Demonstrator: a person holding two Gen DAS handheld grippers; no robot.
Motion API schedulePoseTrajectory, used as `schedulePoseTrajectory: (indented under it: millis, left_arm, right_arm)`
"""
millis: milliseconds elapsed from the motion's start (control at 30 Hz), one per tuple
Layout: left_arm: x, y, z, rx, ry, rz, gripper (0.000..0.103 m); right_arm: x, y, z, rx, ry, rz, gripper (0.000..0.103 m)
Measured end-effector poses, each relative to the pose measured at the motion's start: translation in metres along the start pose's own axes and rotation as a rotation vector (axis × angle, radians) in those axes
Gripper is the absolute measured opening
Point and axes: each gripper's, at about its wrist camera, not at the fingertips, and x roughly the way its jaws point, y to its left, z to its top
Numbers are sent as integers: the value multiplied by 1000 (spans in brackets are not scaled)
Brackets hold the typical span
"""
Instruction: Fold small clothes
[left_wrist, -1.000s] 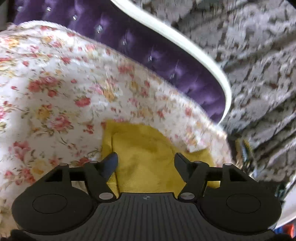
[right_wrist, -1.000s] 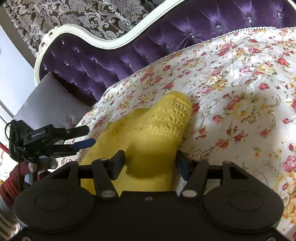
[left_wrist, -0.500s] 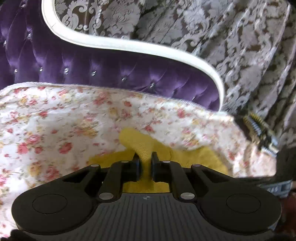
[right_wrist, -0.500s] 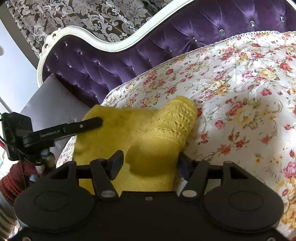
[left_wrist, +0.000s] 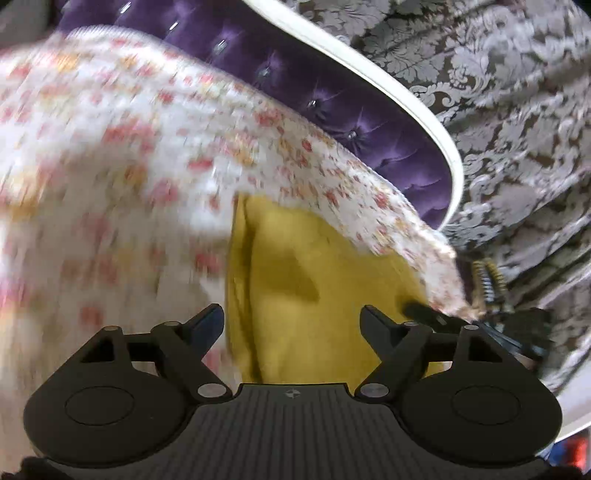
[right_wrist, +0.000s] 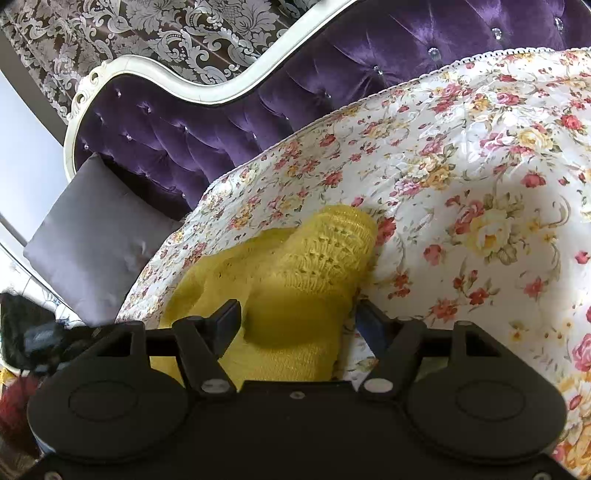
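Observation:
A yellow knit garment (right_wrist: 295, 280) lies bunched on the floral bedspread (right_wrist: 480, 177) near its corner. My right gripper (right_wrist: 297, 317) straddles it; the jaws are opening, the knit lies between them and the pads do not press on it. In the left wrist view the same garment (left_wrist: 295, 280) shows a fold along its left side. My left gripper (left_wrist: 291, 319) hangs over it, its jaws opening wide and holding nothing. The right gripper's black finger (left_wrist: 424, 312) pokes in from the right. The left gripper shows only as a dark blur (right_wrist: 37, 339) in the right wrist view.
A purple tufted headboard (right_wrist: 221, 122) with a white carved frame curves behind the bed. A grey pillow (right_wrist: 92, 236) leans at its foot, left of the bedspread's edge. Patterned damask curtains (left_wrist: 517, 110) hang beyond. The bedspread (left_wrist: 147, 147) stretches away to the left.
Half a second ago the left gripper was shut on a raised flap of the yellow garment. It has let go, opened wide and swung back. The flap lies flat. The right gripper kept still.

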Motion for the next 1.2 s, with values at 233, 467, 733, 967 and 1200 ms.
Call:
schedulePoseTrajectory:
  millis: [233,467,733,967,1200]
  left_arm:
    - [-16,-11,-49,-60,81,-60,81]
    - [-6,-28,-63,-21,74,-46,82]
    - [17,-36,-56,49,42,-38,82]
    - [17,-33,-63,14,88,-45,15]
    - [-19,-47,-86,-64,52,-89,15]
  right_arm:
    - [-1,2,-2,2,-4,11,73]
    - [0,-1,-2,3,-9,33,74]
    - [8,-6,1,23,-32,65,74]
    - [14,-1,6,-20,-25,58,39]
    - [-6,24,8,-42,19,97,37]
